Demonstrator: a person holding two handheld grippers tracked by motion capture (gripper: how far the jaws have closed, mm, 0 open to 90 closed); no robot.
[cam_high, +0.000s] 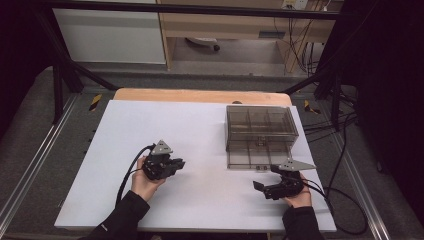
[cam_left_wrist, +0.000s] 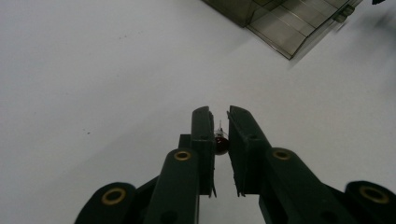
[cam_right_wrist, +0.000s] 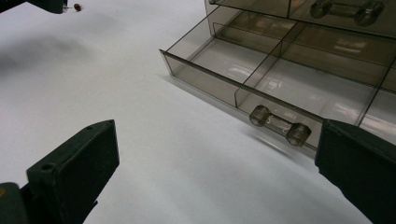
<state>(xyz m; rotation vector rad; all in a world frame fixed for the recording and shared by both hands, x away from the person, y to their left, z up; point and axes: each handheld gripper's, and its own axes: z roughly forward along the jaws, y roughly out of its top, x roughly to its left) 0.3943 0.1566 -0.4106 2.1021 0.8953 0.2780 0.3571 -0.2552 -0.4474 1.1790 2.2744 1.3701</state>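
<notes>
No writing or labels can be read.

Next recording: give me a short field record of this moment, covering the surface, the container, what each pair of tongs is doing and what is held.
surface: white table top
container: smoky clear plastic drawer box, right of centre
drawer: bottom drawer pulled out, divided compartments, the ones in view bare
left tongs: shut on a small dark red bead with a thin pin, above the table
right tongs: open, nothing between them, pointing at the clear drawer handle
hands: person's hands in black sleeves, one on each tool
</notes>
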